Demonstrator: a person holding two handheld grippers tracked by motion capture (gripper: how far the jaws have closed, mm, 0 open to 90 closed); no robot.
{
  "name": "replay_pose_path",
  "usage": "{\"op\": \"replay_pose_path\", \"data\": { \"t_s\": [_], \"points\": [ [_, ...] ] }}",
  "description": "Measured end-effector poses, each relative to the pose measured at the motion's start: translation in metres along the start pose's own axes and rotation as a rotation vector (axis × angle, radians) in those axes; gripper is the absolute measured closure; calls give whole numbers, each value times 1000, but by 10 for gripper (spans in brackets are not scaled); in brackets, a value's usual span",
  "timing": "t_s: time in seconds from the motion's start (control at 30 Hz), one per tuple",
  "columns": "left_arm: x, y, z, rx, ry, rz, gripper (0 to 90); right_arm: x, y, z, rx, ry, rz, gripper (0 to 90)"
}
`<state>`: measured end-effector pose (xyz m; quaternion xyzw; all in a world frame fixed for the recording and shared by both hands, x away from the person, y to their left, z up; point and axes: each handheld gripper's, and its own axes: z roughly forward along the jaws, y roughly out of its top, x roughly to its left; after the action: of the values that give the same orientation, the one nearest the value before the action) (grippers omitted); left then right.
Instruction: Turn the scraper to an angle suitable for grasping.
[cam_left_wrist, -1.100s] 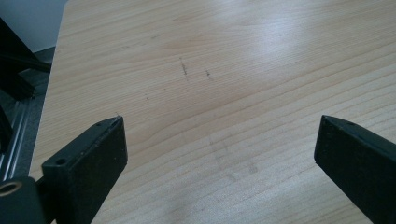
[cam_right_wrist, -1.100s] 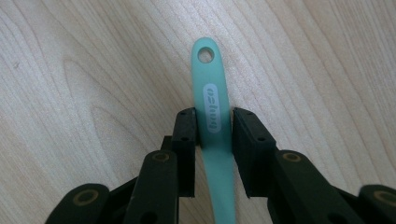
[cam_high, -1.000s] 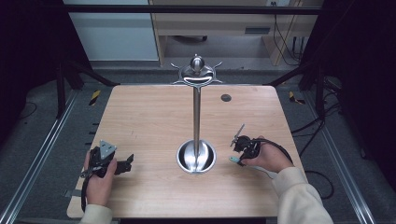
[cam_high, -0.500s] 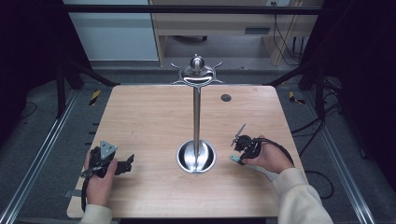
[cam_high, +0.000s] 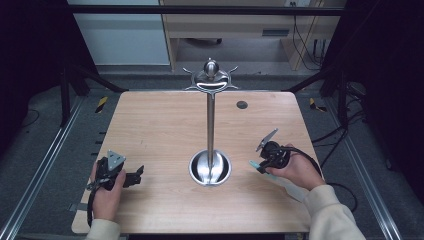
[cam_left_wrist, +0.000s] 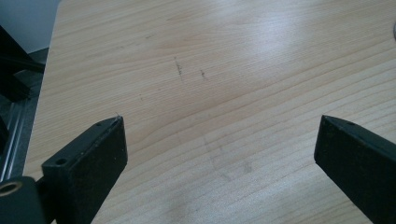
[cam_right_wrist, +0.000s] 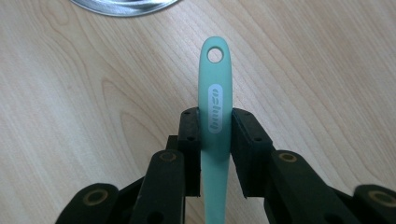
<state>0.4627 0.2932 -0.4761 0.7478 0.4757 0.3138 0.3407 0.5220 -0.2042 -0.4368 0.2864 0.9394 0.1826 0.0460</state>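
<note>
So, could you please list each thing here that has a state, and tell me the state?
Left tongs: open, nothing between them, above bare wood.
Right tongs: shut on the mint-green handle.
Mint-green handle: held, its hole end pointing toward the stand's base.
Metal stand: upright on the table, hooks empty.

Handle (cam_right_wrist: 215, 107) runs off the bottom edge of the right gripper view, working end hidden behind the jaws; in the high view the right hand (cam_high: 295, 170) covers most of it, tool type unreadable. Stand base (cam_right_wrist: 123, 5) cut by the top edge. Handle lettering too blurred to read. Left gripper (cam_left_wrist: 219, 144) jaws cropped at bottom and right.
</note>
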Motion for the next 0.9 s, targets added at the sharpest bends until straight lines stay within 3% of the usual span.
{"op": "replay_pose_path", "data": {
  "t_s": [0.13,0.43,0.63,0.73,0.77,0.9],
  "points": [
    [0,0,0,3,-1,1,24,5,-4,-12,-33,-1,-8,744],
    [-2,0,1,9,-8,10,24,12,-12,-40,-167,-20,10,745],
    [-4,-1,3,22,-11,18,24,11,-23,-65,-323,-20,41,745],
    [-4,-1,2,19,-10,17,24,12,-25,-73,-359,-21,47,746],
    [-4,-1,2,19,-10,14,24,12,-26,-81,-408,-16,43,745],
    [-2,-2,2,19,-9,4,24,13,-26,-90,-453,-21,38,745]
  ]
}}
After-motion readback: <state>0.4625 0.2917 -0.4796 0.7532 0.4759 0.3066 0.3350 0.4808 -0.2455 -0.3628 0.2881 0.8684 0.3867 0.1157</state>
